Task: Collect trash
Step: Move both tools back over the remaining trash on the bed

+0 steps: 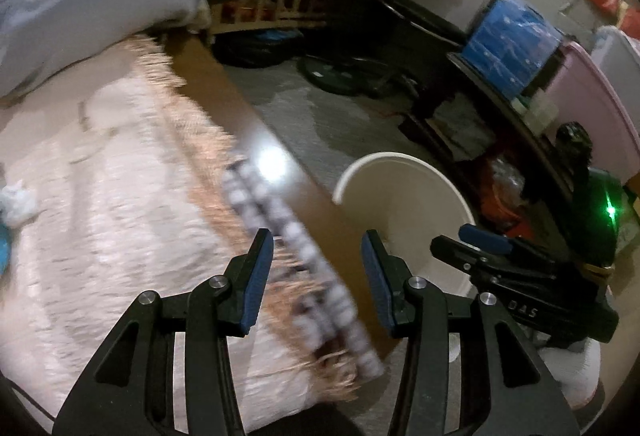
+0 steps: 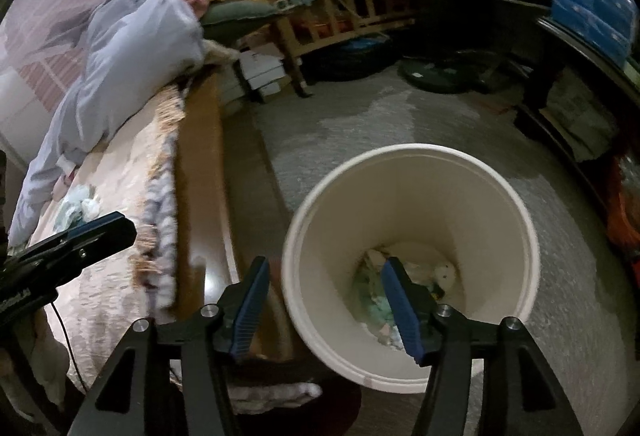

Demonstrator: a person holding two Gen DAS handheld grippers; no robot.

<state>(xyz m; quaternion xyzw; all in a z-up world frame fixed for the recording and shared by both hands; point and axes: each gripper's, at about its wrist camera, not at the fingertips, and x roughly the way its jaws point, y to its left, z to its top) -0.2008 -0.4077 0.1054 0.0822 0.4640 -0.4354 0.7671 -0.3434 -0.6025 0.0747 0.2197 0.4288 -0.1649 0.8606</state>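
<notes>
Right wrist view: the right gripper is held above the near rim of a white bucket on the grey floor, its jaws apart and nothing between them. Crumpled tissues and wrappers are seen at the bucket's bottom, so the bucket is judged to serve as the trash bin, set beside the bed for short reaches. On the bedspread, a further crumpled wad is left uncollected. In the left wrist view, the left gripper is held over the fringed bed edge, jaws parted and empty, angled toward the bed where that wad lies.
</notes>
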